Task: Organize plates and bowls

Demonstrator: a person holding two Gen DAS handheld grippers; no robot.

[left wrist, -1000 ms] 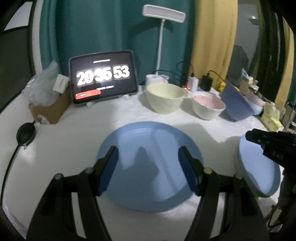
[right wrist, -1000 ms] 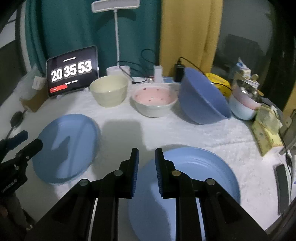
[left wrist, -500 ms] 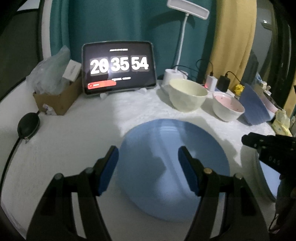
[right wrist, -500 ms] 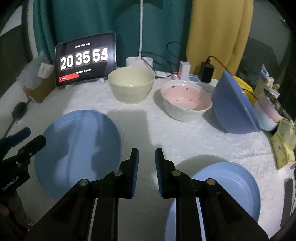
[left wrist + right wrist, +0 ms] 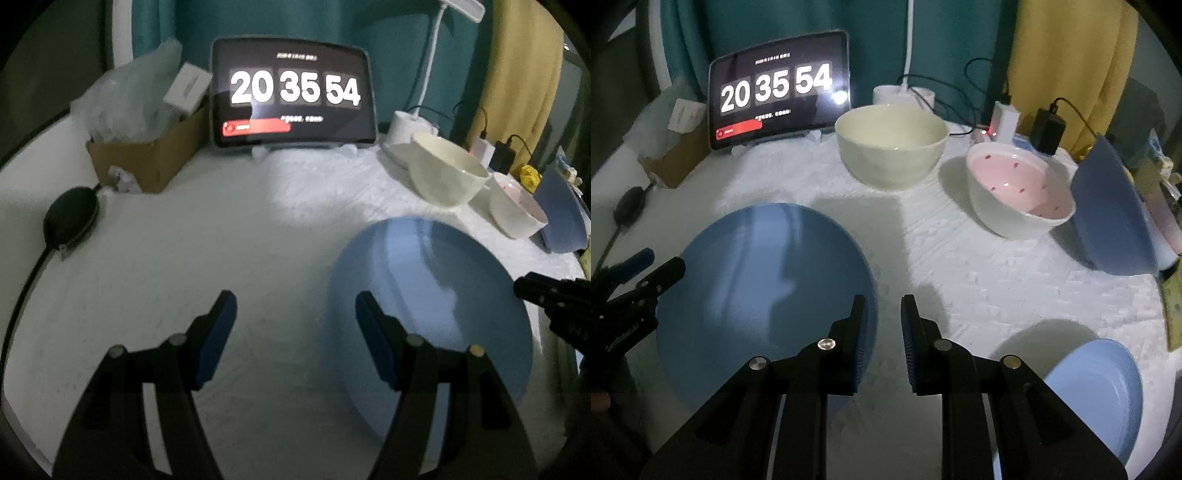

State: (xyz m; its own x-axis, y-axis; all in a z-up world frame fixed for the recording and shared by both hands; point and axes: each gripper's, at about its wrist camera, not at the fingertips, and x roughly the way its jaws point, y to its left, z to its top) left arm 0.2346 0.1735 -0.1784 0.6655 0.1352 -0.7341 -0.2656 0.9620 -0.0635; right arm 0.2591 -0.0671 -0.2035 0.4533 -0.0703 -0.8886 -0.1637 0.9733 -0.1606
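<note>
A blue plate (image 5: pixel 436 302) lies flat on the white cloth; it also shows in the right wrist view (image 5: pixel 764 280). My left gripper (image 5: pixel 295 325) is open and empty, hovering left of that plate, its right finger over the plate's left rim. My right gripper (image 5: pixel 884 325) is nearly closed and empty, above the cloth by the plate's right rim. A second blue plate (image 5: pixel 1100 395) lies at the lower right. A cream bowl (image 5: pixel 890 144), a pink-lined bowl (image 5: pixel 1019 188) and a tilted blue bowl (image 5: pixel 1115 221) stand behind.
A tablet clock (image 5: pixel 295 92) stands at the back, with a cardboard box of bags (image 5: pixel 147 147) to its left and a black pouch with cable (image 5: pixel 70 218). A lamp base (image 5: pixel 905 94), chargers (image 5: pixel 1045 129) and clutter line the back right.
My left gripper has swung left, so the plate has shifted from between its fingers to the right. My right gripper has moved forward and left, away from the second plate.
</note>
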